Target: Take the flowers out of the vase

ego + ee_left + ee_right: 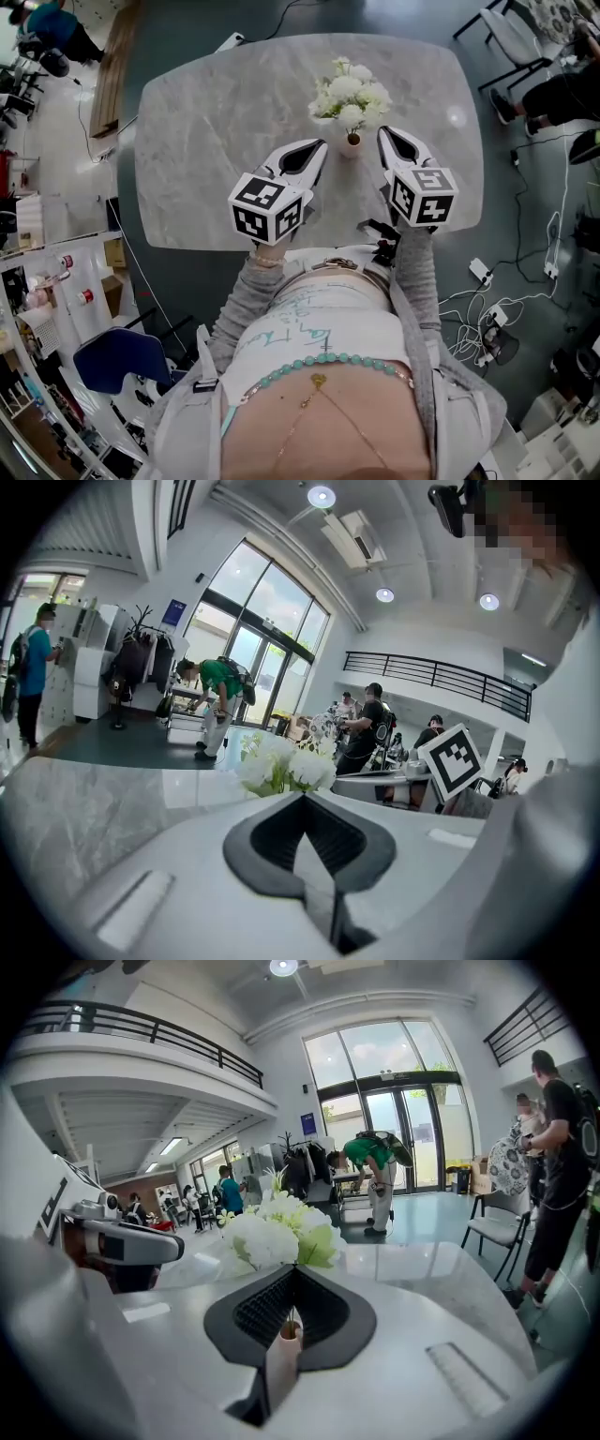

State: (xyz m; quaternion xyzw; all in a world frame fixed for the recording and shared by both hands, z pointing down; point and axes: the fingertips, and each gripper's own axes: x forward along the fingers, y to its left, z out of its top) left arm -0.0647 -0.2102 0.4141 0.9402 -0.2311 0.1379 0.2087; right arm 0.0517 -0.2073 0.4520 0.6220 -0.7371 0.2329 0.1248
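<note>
Small vase (pixel 352 142) stands upright on the far half of the marble table (pixel 216 122). The white flowers (pixel 350 94) stick straight up out of its mouth, so the bunch's long axis is vertical and the pull looks like a straight lift. The two grippers flank the vase, both aimed away from the person and angled in toward it. The left gripper (pixel 322 146) is just beside it on the left and the right gripper (pixel 384 133) just beside it on the right. Neither touches the vase or the blooms, and bare table shows between each tip and the vase. Both look about equally near from the head view. The right gripper view has the vase dead in line with its jaws, seen low through the slit between them, with the flowers above and beyond the tips. The left gripper view has the blooms beyond its tips and a little to the left, with no vase showing. The right one therefore seems better lined up. Both pairs of jaws are drawn together with the tips meeting, leaving only a narrow slit lower down, and nothing is clamped in either. My read is that the task has not started: the flowers are all in the vase. Whichever gripper takes them will likely need to spread its jaws first and come in at the stalks under the blooms, perhaps with the other steadying the light vase so it doesn't tip.
</note>
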